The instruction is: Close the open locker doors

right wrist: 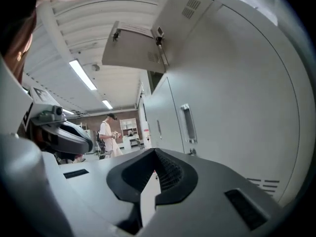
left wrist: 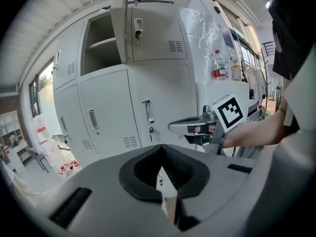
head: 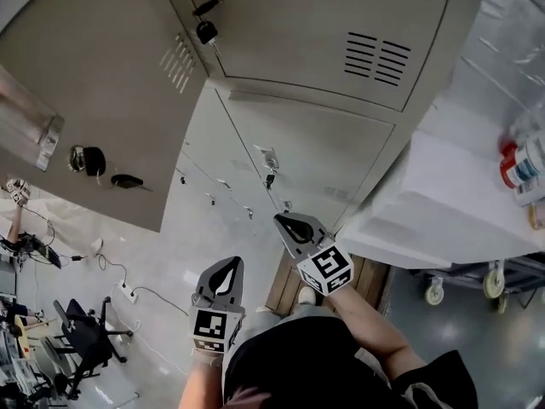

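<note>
A bank of grey lockers (head: 281,143) rises in front of me. One upper door (head: 94,100) hangs open toward the left, a key (head: 206,31) in its lock. The left gripper view shows that door edge-on (left wrist: 120,23) beside its bare compartment (left wrist: 101,43). The right gripper view sees the same door from below (right wrist: 133,48). The lower doors (left wrist: 106,112) are closed. My left gripper (head: 234,261) is shut and empty, low and short of the lockers. My right gripper (head: 278,220), also shut on nothing, is held higher, close to a lower door's handle (right wrist: 186,123).
At the right stands a white wheeled cart (head: 443,203) carrying bottles (head: 521,167). A wooden pallet (head: 285,284) lies under the lockers. An office chair (head: 85,331) and cables are on the floor at left. A person (right wrist: 106,135) stands far down the room.
</note>
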`<state>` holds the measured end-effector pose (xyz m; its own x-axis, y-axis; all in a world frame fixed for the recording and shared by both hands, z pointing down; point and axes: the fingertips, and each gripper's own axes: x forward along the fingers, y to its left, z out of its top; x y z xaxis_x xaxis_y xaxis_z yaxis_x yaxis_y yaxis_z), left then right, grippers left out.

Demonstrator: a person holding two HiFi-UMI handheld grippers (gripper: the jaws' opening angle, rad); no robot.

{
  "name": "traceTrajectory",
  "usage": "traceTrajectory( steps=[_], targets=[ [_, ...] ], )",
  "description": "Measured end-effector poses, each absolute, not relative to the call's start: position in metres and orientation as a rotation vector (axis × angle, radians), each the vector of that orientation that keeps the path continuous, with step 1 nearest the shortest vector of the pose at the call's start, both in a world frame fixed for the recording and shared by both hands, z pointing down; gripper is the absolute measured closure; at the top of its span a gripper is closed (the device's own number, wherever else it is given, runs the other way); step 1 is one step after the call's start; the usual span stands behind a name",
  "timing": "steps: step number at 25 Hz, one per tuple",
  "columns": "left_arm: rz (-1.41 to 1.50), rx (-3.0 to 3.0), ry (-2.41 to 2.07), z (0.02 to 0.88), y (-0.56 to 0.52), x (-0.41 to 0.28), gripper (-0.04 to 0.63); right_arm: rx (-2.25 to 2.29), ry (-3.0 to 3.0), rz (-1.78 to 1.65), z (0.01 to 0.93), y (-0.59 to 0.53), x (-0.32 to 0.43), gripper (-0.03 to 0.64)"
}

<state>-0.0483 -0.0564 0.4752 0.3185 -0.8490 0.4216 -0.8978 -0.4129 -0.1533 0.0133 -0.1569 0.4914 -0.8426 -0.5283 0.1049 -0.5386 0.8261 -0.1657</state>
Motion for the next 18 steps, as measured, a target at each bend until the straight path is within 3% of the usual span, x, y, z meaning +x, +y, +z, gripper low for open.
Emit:
traceTrajectory(
  steps=[18],
  targets=[
    [0.390, 2.417, -1.896, 0.399, -0.059, -0.089, 0.577, 0.608, -3.325, -0.236, 0.262, -0.126, -0.041, 0.589]
  ],
)
